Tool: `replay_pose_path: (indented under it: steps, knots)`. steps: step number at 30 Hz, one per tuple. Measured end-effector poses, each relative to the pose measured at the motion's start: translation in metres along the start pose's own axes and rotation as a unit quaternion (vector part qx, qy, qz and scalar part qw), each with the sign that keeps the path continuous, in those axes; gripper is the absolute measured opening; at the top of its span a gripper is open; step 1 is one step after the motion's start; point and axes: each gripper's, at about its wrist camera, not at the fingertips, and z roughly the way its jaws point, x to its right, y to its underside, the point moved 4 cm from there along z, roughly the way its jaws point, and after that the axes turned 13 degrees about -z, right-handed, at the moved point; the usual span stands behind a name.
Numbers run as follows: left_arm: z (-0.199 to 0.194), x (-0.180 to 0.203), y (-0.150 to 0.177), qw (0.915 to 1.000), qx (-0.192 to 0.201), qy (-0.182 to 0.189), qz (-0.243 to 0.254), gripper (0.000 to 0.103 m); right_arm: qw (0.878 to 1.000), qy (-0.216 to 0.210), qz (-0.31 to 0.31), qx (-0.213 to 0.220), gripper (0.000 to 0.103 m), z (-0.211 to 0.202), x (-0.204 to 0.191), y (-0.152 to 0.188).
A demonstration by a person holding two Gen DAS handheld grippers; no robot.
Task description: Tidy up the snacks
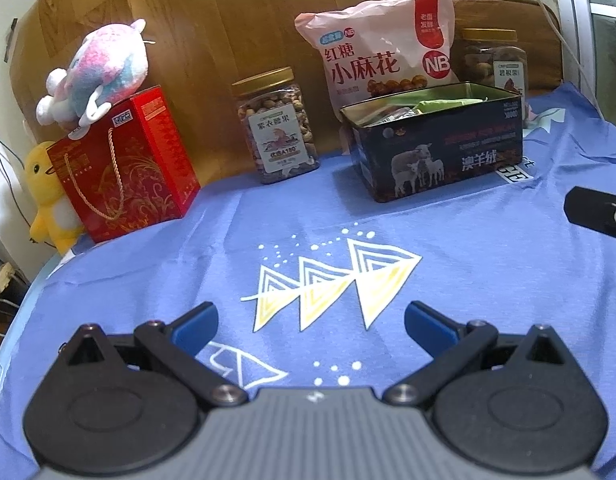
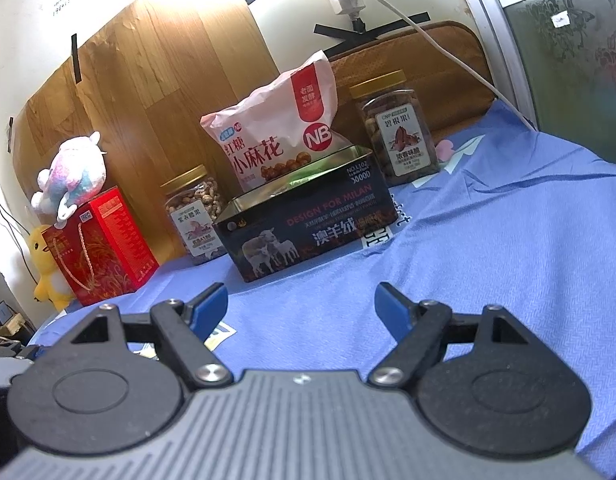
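- The left gripper (image 1: 311,330) hovers low over the blue cloth (image 1: 467,272), its blue-padded fingers (image 1: 196,330) spread wide with nothing between them; beneath the gap lies the cloth's white and yellow triangle print (image 1: 331,280).
- The right gripper (image 2: 302,308) also hangs above the cloth, fingers (image 2: 212,308) spread apart and holding nothing; a black part of it shows at the right edge of the left wrist view.
- The cloth covers the desk and wrinkles toward the far right.
- A dark open tin (image 1: 439,148) printed with sheep sits at the far middle of the desk, lid off, with wrapped snacks (image 1: 435,106) visible inside, some green.
- Directly behind the tin, a pink snack bag (image 1: 379,48) with red and white lettering stands upright, leaning back toward the wooden board (image 1: 228,32) on the wall.
- To the left of the tin stands a clear jar of nuts (image 1: 278,124) with a gold lid.
- To the right of the bag, behind the tin's far right corner, stands a second gold-lidded jar (image 2: 399,128) holding darker nuts.
- At the far left, a red gift box (image 1: 124,164) with a rope handle stands upright; a pastel plush toy (image 1: 104,72) lies on its top.
- A yellow plush duck (image 1: 48,196) stands just beside the box's left side, at the desk's edge.
- White cables (image 2: 427,36) run down the wall at the far right.
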Motion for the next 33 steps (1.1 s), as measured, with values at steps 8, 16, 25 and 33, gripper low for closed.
replay_pose_path:
  steps: [8,16,25,33]
  knots:
    - [-0.001,-0.001,0.002,1.0000,0.000,-0.003,0.002,0.103,1.000,0.000,-0.001,0.000,0.083,-0.001,-0.002,0.000]
    - [-0.002,0.001,0.003,0.9999,-0.010,0.010,0.003,0.103,1.000,-0.001,-0.001,0.000,0.084,-0.001,-0.002,0.000]
    - [-0.003,0.007,0.007,0.9993,-0.023,0.028,0.010,0.103,1.000,-0.001,0.001,-0.002,0.085,0.000,0.001,0.001]
    - [-0.002,0.013,0.014,0.9978,-0.043,0.049,0.015,0.103,1.000,-0.001,0.002,-0.002,0.087,0.001,0.002,0.001]
